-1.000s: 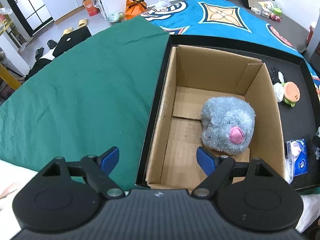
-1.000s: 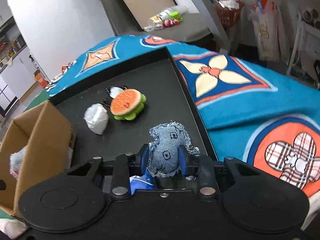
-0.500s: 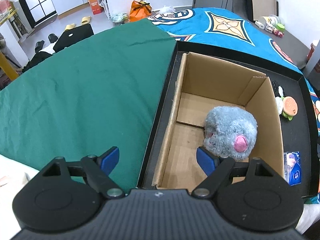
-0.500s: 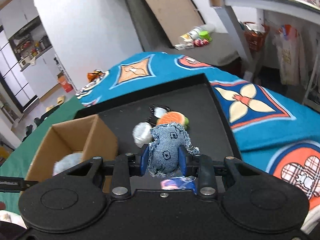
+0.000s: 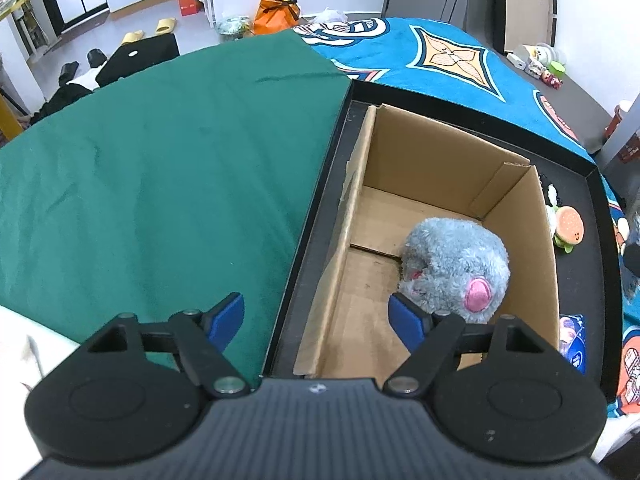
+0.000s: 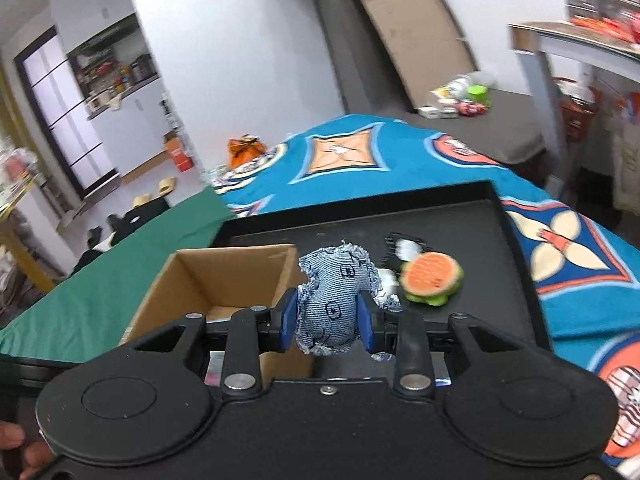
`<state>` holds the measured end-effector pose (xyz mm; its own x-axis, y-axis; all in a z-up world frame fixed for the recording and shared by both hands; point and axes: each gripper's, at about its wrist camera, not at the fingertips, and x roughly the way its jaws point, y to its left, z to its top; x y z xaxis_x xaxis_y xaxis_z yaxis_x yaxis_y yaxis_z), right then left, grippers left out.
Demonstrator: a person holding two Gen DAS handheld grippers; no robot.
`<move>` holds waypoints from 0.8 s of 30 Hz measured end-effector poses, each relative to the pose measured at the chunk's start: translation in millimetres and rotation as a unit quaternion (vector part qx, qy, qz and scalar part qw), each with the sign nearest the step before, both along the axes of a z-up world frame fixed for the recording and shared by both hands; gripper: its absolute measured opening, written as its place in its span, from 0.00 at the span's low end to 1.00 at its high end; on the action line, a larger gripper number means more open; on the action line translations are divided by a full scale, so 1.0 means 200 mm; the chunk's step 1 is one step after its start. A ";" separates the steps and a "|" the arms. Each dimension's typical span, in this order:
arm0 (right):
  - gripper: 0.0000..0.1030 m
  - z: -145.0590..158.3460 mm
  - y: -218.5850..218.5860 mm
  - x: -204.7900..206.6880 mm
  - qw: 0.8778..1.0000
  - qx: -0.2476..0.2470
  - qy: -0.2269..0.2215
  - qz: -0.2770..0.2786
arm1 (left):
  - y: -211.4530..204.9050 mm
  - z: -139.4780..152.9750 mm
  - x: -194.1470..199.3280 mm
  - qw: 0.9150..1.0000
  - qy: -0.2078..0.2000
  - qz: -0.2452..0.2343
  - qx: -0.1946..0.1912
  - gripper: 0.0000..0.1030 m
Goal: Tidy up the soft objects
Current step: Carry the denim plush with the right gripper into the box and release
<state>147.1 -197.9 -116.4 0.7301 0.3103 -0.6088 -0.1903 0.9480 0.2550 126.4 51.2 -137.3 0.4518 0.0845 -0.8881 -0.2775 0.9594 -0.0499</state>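
An open cardboard box (image 5: 516, 200) stands on a black tray (image 5: 316, 216); a grey plush toy (image 5: 452, 268) with a pink ear lies inside it. My left gripper (image 5: 320, 316) is open and empty, above the box's near left wall. My right gripper (image 6: 328, 316) is shut on a denim stuffed toy (image 6: 332, 300), held above the tray just right of the box (image 6: 224, 276). A burger plush (image 6: 430, 278) and a small white soft object (image 6: 406, 248) lie on the tray (image 6: 472, 240); the burger also shows in the left wrist view (image 5: 568, 226).
A green cloth (image 5: 160, 184) covers the table left of the tray, and a patterned blue cloth (image 5: 452, 56) lies behind and to the right. A blue packet (image 5: 574, 340) lies on the tray by the box's near right corner.
My right gripper has lifted the denim toy off the tray and carried it left toward the box. My left gripper has drawn back and up a little, still open.
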 end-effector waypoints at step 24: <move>0.31 0.02 0.47 0.10 0.994 -0.043 -0.007 0.097 | 0.14 -0.10 0.02 0.996 0.010 0.015 -0.085 0.25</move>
